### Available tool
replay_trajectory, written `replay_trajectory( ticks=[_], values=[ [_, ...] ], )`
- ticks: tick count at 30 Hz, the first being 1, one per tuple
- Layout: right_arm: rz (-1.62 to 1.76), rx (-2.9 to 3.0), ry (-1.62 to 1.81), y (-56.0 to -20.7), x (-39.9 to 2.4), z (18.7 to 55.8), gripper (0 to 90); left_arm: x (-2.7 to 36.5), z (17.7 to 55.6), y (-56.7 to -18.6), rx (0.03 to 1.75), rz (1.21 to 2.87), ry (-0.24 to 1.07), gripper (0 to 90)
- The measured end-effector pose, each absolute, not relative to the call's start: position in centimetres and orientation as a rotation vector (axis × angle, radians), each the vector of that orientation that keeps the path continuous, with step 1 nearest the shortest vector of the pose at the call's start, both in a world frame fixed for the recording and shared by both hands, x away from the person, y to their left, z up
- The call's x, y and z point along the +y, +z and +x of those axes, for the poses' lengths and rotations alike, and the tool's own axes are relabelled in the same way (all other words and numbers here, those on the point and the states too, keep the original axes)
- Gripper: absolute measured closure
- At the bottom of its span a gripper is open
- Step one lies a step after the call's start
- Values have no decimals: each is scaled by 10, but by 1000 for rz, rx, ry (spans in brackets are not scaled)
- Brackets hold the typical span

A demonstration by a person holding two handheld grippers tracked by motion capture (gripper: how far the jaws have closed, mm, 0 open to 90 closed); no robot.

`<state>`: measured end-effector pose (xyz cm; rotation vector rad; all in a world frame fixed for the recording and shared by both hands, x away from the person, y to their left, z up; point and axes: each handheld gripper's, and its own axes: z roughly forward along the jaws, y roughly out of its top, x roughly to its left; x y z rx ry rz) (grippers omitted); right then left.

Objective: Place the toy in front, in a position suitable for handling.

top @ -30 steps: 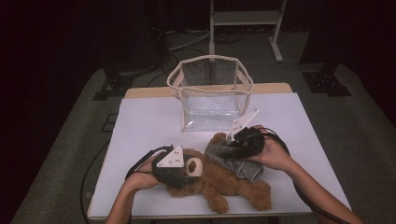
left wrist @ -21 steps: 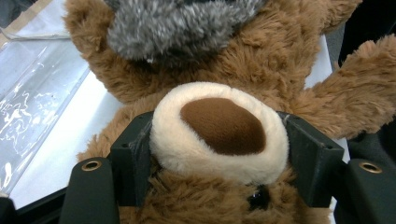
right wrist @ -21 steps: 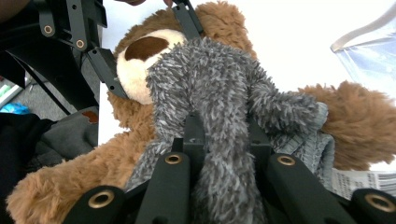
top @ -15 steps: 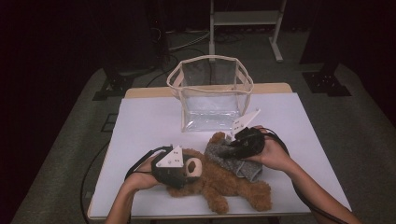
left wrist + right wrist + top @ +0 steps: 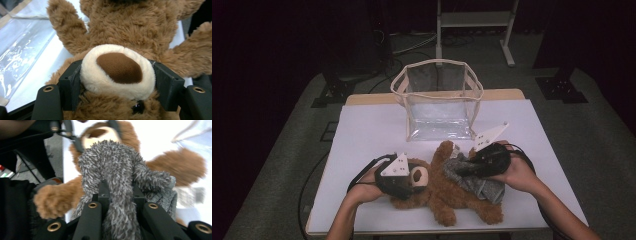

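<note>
The teddy bear (image 5: 442,192) lies on its back at the desk's (image 5: 367,135) six o'clock edge. The left gripper (image 5: 404,177) clamps its muzzle; the right gripper (image 5: 462,167) pinches the grey garment (image 5: 477,182), bunched over the belly. The dressing looks barely begun; the clear bag (image 5: 439,102) waits at twelve o'clock.

left gripper (image 5: 404,177): black body, grey three-cornered plate, black cable | right gripper (image 5: 462,167): same build | fingers (image 5: 71,82): matte black, brass-ringed screw holes at 6 o'clock | forearms: bare, sleeveless
</note>
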<state>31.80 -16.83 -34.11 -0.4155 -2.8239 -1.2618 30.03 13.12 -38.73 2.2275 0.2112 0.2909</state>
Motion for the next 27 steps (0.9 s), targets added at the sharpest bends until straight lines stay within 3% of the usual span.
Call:
replay_trajectory(
  ticks=[5, 17, 27],
  values=[
    [-344, -2848, -1230, -345, -152, 310, 758, 131, 304, -385, 254, 2216, 311, 311],
    [-490, -2768, -1279, -354, -174, 326, 760, 142, 306, -380, 276, 2189, 343, 344],
    [-275, -2824, -1179, -347, -117, 313, 761, 139, 309, -383, 314, 2177, 342, 361]
  ],
)
